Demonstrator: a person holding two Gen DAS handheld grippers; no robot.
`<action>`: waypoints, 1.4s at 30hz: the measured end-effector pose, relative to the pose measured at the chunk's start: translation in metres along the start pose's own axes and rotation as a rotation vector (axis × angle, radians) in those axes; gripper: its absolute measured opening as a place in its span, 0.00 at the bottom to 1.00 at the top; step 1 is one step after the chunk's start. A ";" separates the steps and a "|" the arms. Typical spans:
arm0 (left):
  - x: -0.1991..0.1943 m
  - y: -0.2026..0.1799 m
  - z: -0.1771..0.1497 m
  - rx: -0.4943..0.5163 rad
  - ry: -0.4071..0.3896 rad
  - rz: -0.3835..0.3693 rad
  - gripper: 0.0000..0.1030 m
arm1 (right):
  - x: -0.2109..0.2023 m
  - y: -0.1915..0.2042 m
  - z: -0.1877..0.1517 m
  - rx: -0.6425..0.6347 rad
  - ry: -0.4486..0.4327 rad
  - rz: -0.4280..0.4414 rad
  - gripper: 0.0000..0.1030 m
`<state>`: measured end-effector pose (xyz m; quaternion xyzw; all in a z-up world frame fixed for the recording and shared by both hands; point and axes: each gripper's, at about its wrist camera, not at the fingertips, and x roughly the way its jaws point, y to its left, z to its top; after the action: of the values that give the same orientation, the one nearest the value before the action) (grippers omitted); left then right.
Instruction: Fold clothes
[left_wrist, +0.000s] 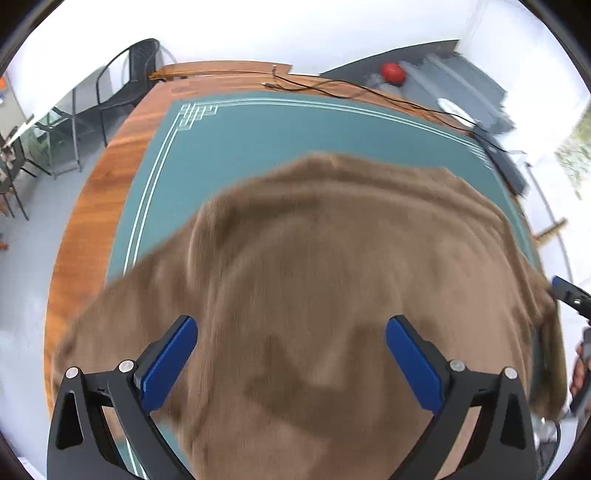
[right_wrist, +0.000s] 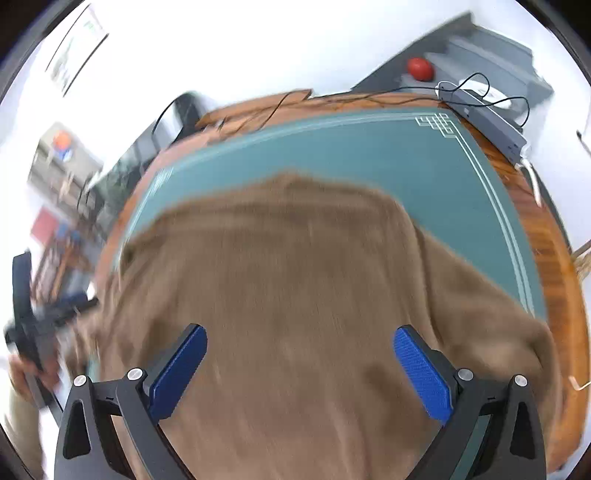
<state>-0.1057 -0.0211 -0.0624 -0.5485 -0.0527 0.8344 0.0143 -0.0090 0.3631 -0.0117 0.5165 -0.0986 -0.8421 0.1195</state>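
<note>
A brown knitted garment (left_wrist: 314, 258) lies spread over the green mat (left_wrist: 258, 129), blurred by motion in both views. My left gripper (left_wrist: 291, 332) hovers above its near part, jaws wide open with nothing between the blue pads (left_wrist: 170, 362). In the right wrist view the same brown garment (right_wrist: 295, 277) fills the middle, and my right gripper (right_wrist: 301, 343) stands open above it, its blue pads (right_wrist: 424, 373) apart and empty. The right gripper's body shows at the far right edge of the left view, beside the garment's edge.
The green mat (right_wrist: 406, 158) covers a wooden table (left_wrist: 107, 177). Black cables (left_wrist: 332, 88) and a grey device (right_wrist: 487, 122) lie along the far edge. A black chair (left_wrist: 122, 81) stands beyond the left corner; a red ball (left_wrist: 392, 71) rests on grey stairs behind.
</note>
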 end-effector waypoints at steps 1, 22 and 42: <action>0.011 -0.003 0.013 -0.010 0.000 0.005 1.00 | 0.026 0.013 0.014 0.026 -0.009 -0.010 1.00; 0.099 -0.018 0.047 -0.079 -0.058 0.129 1.00 | 0.177 0.025 0.080 0.027 -0.028 -0.354 1.00; 0.014 -0.117 -0.071 0.134 0.018 0.075 1.00 | -0.094 -0.011 -0.184 0.086 -0.189 -0.141 1.00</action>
<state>-0.0501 0.1015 -0.0912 -0.5554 0.0238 0.8310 0.0200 0.1957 0.3942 -0.0174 0.4451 -0.1090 -0.8884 0.0277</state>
